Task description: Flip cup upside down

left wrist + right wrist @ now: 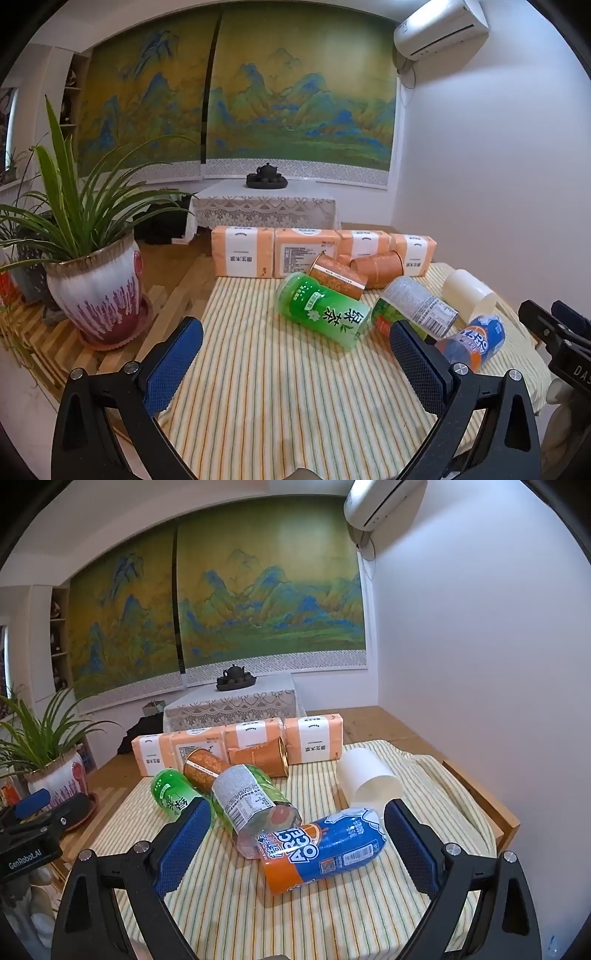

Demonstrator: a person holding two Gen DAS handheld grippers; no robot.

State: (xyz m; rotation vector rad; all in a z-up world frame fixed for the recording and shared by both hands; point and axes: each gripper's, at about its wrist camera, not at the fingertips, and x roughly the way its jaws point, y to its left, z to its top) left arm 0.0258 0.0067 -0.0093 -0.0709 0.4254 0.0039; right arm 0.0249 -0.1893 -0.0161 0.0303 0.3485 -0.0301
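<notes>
Cups are lying on their sides on the striped cloth (332, 923), the blue-orange cup (321, 849) at twelve o'clock of the right gripper (295, 849). Both the right one and the left gripper (295, 363) are hanging wide open, holding nothing. I judge the approach is starting; next, closing on one cup and turning it mouth down.

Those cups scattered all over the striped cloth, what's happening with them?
Nobody has hold of anything yet. A person carries a hand-held gripper in each hand: the left hand-held gripper and the right hand-held gripper both hang open above the striped cloth. Several cups lie on their sides there, among them a green cup, a blue and orange cup and a plain white cup. The blue and orange cup lies right in front of the right one's fingers.
</notes>
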